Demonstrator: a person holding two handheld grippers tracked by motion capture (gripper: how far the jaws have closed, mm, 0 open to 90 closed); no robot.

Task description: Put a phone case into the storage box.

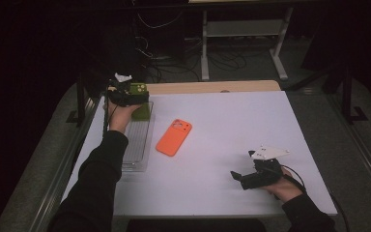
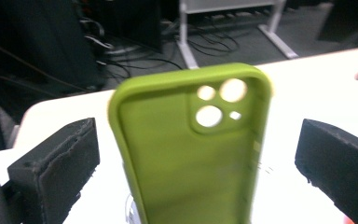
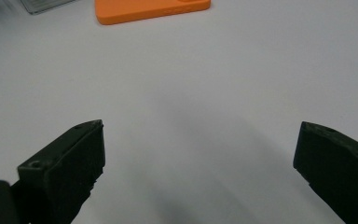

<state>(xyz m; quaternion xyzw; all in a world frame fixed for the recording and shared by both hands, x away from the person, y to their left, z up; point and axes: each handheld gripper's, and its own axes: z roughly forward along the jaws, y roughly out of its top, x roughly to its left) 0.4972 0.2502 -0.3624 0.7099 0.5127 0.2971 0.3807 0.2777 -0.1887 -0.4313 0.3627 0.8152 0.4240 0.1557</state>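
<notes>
White table (image 1: 232, 145) in dark room | left gripper (image 2: 196, 154) jaws apart, green phone case (image 2: 191, 149) upright between them over clear tray (image 1: 137, 145) | orange phone case (image 1: 174, 137) flat mid-table | right gripper (image 3: 198, 163) jaws apart, empty

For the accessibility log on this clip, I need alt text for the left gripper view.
A green phone case stands upright between the left gripper's two black jaws, which sit wide apart and clear of its sides, its open inside and camera cutouts facing the camera. Behind it lie the white table and a dark floor with cables.

No readable text, no labels, brands, nos. or signs on anything
</notes>
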